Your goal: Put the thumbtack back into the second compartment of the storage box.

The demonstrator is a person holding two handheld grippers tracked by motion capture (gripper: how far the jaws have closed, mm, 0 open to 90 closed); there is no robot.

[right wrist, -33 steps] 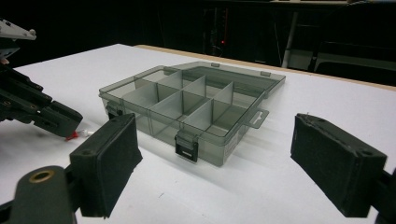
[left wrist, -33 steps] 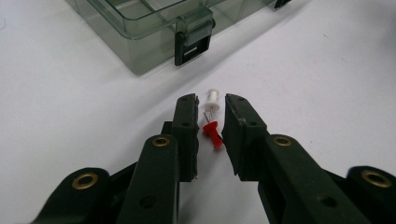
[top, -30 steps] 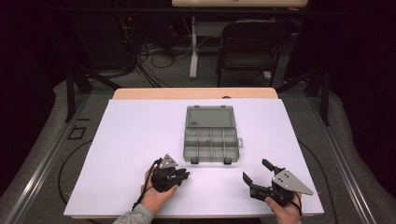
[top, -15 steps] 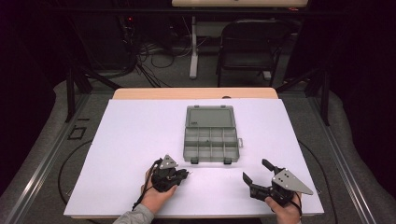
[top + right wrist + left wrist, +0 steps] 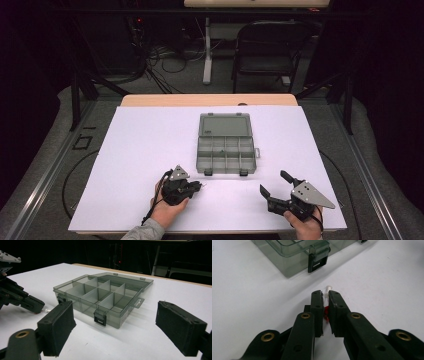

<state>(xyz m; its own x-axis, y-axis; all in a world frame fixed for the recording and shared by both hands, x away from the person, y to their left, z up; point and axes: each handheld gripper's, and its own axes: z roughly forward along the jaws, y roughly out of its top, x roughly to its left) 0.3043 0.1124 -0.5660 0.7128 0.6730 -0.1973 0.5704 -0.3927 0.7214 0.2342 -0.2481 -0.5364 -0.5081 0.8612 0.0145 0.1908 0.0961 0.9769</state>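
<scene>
A clear grey compartment box (image 5: 225, 148) lies open in the middle of the white table, lid flat behind it; its compartments look bare. My left gripper (image 5: 198, 187) rests on the table just short of the box's front left corner (image 5: 294, 257). It is shut on a small white pin (image 5: 328, 288) with a red part (image 5: 326, 313) between the pads; the white tip sticks out past the jaws. My right gripper (image 5: 273, 183) is held at the front right, open, nothing between its pads (image 5: 61, 325). It faces the box (image 5: 100, 296) and the left gripper (image 5: 35, 305).
The white sheet (image 5: 140, 150) covers the table, with bare room left and right of the box. A black latch (image 5: 317, 263) hangs on the box's front wall. A chair (image 5: 270, 50) and cables stand on the floor beyond the far edge.
</scene>
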